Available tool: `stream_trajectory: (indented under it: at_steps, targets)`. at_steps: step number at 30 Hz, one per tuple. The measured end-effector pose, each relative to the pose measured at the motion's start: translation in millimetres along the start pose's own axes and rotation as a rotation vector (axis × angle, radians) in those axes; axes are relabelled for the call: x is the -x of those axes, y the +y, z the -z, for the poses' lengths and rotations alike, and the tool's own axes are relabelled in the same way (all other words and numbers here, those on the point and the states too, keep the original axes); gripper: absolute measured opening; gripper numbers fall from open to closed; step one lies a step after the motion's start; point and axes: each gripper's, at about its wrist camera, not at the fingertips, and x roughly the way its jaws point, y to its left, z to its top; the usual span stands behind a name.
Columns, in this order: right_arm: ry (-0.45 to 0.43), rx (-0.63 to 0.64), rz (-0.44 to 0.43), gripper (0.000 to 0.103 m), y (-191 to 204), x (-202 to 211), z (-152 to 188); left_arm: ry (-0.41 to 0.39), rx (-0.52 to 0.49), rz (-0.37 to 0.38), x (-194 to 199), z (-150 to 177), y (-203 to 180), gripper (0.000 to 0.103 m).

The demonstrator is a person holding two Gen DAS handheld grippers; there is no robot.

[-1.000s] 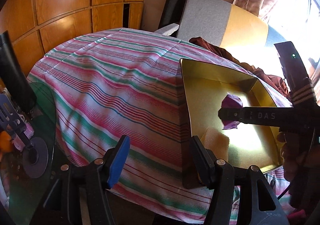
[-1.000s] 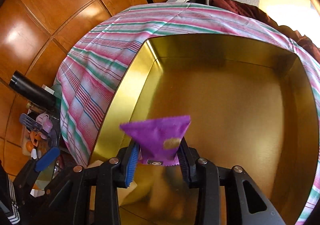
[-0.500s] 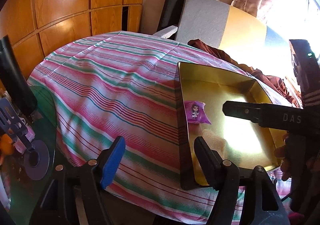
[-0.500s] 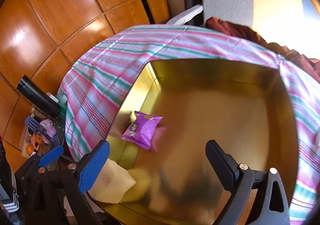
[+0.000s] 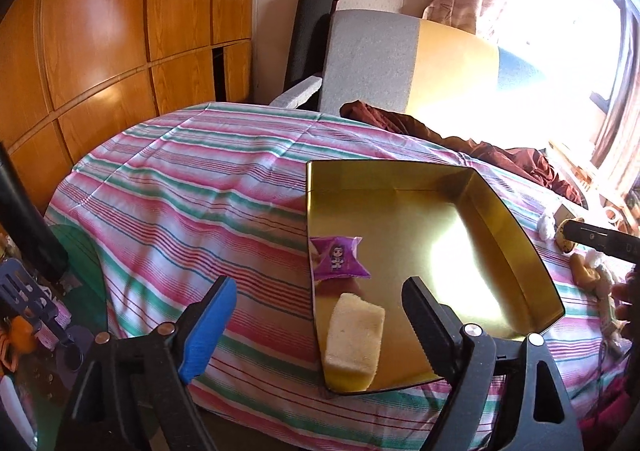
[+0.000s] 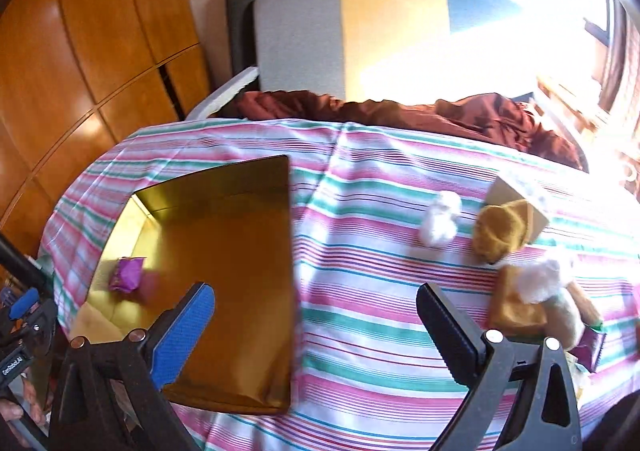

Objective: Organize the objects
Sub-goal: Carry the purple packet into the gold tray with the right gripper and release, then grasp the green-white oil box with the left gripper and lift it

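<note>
A gold metal tray (image 5: 516,235) (image 6: 256,331) lies on the striped bedcover. Inside it lie a purple snack packet (image 5: 338,259) (image 6: 127,274) and a pale yellow sponge (image 5: 354,337). My left gripper (image 5: 316,315) is open and empty over the tray's near left edge. My right gripper (image 6: 316,315) is open and empty above the bedcover, just right of the tray. To its right lies a pile of small things: a white cotton ball (image 6: 440,221), a tan plush (image 6: 502,231), a brown packet (image 6: 514,307) and a purple packet (image 6: 592,347).
The striped bedcover (image 5: 192,191) covers a bed. A dark red cloth (image 6: 440,111) lies bunched at its far side before a grey and yellow headboard (image 6: 360,35). Wooden wardrobe panels (image 5: 100,31) stand at the left. A cluttered glass side table (image 5: 48,311) stands at the near left.
My right gripper opened and let go of the purple packet, which now lies in the tray. The right gripper then swung right toward the pile. The left gripper drew back and rose a little.
</note>
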Motion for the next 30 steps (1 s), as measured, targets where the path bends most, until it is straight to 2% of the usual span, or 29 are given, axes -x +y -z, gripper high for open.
stream_trajectory:
  at_steps: [8,13,15,20,22,26,30]
  targets:
    - [-0.027,-0.23,0.262,0.103,-133.1,33.6,12.7,-0.016,-0.105,0.066,2.1,-8.2,-45.7,0.092]
    - [-0.057,-0.431,0.334,0.103,-206.0,51.8,35.8,-0.013,-0.172,0.12,0.9,-11.1,-77.7,0.093]
    - [-0.073,-0.535,0.307,0.103,-231.4,56.9,46.9,-0.008,-0.205,0.151,0.3,-12.4,-93.8,0.093]
    - [-0.162,-0.819,0.119,0.103,-276.2,61.7,77.6,-0.011,-0.313,0.232,1.6,-10.6,-144.0,0.094]
    - [-0.238,-0.839,0.095,0.103,-279.6,72.3,81.2,-0.008,-0.351,0.278,1.9,-9.2,-165.5,0.094]
    - [-0.264,-0.834,0.042,0.103,-276.5,74.3,79.6,0.017,-0.426,0.374,0.5,-2.3,-213.9,0.094]
    - [-0.307,-0.861,0.001,0.103,-280.2,79.4,84.1,0.077,-0.486,0.476,-11.2,6.0,-260.9,0.093]
